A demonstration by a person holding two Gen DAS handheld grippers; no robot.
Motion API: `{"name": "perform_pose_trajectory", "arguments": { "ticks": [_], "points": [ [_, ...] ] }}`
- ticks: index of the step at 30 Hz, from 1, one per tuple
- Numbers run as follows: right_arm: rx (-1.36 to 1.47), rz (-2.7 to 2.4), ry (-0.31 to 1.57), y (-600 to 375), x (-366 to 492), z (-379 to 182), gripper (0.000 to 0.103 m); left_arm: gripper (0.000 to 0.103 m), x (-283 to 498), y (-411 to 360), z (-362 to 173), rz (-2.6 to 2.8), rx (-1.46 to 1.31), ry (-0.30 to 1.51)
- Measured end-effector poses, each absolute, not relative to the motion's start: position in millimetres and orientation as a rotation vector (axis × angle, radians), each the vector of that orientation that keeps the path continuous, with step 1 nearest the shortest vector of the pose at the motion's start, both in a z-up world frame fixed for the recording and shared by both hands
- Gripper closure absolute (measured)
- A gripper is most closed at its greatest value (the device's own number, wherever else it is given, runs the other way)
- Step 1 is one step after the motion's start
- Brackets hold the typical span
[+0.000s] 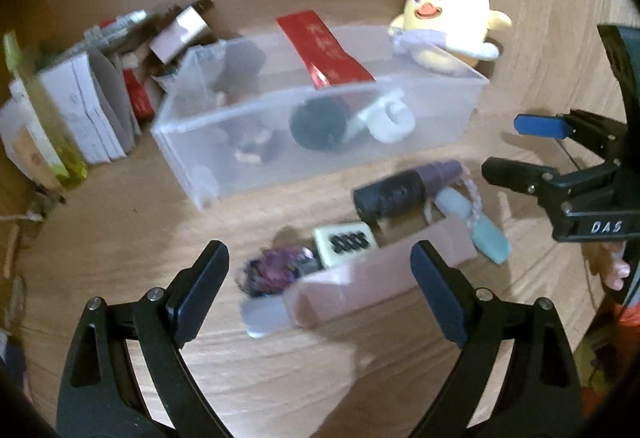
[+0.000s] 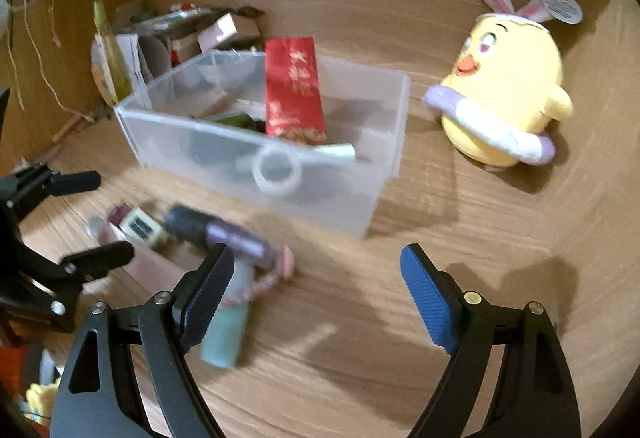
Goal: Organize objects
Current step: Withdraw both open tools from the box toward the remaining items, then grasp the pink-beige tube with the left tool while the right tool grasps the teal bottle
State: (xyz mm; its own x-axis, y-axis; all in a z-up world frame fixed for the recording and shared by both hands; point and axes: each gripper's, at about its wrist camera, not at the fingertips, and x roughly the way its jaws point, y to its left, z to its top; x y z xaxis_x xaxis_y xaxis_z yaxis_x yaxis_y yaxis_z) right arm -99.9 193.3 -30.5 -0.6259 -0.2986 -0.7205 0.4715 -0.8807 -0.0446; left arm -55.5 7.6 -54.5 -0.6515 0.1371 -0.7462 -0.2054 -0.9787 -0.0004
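both grippers stand with jaws wide apart, holding nothing. nearest the left gripper, a pink box lies between its fingers, with a purple crumpled thing and a cream tile just beyond. the right gripper hovers over bare wooden table; its left finger stands in front of a teal tube and a black-and-purple cylinder; touch unclear. farther off, the clear bin holds a red packet and blurred dark items. a yellow chick plush stands right of the bin, apart from it. boxes pile up at its left.
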Motion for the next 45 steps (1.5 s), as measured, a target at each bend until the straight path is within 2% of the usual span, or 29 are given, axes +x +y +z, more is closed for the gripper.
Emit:
{"name": "perform_pose_trajectory", "arguments": {
  "ticks": [15,20,22,24,31,32,34,38,40,43,45],
  "points": [
    [1.118,-2.344,0.327,195.5,-71.7,-53.7,0.022,0.010,-43.5,30.6,-58.6,2.589,-1.209,0.246],
    [1.120,-2.294,0.370,183.0,-70.6,-52.9,0.048,0.011,-38.5,28.2,-61.4,2.544,-1.222,0.202],
    [1.123,-2.285,0.383,180.6,-71.6,-53.5,0.053,0.021,-36.3,26.9,-65.6,2.518,-1.245,0.181],
    [1.126,-2.273,0.391,178.6,-72.9,-54.0,0.059,0.026,-33.6,26.0,-69.3,2.486,-1.271,0.168],
    [1.125,-2.250,0.396,175.1,-75.2,-58.0,0.073,0.029,-25.9,28.1,-66.7,2.489,-1.262,0.203],
    [1.124,-2.250,0.397,174.7,-74.9,-58.1,0.077,0.032,-27.5,28.4,-67.3,2.487,-1.267,0.204],
    [1.125,-2.248,0.396,175.0,-74.4,-58.5,0.080,0.046,-30.2,30.3,-67.5,2.509,-1.270,0.220],
    [1.124,-2.257,0.395,178.9,-71.0,-58.1,0.080,0.060,-34.2,29.6,-67.2,2.511,-1.265,0.212],
    [1.128,-2.266,0.382,182.9,-69.6,-57.9,0.080,0.075,-33.9,29.5,-66.8,2.513,-1.256,0.209],
    [1.137,-2.280,0.356,191.4,-67.5,-57.3,0.080,0.089,-31.9,29.8,-66.1,2.515,-1.251,0.208],
    [1.142,-2.292,0.336,197.5,-66.2,-57.1,0.080,0.095,-30.2,30.6,-65.8,2.522,-1.249,0.209]
  ]
}}
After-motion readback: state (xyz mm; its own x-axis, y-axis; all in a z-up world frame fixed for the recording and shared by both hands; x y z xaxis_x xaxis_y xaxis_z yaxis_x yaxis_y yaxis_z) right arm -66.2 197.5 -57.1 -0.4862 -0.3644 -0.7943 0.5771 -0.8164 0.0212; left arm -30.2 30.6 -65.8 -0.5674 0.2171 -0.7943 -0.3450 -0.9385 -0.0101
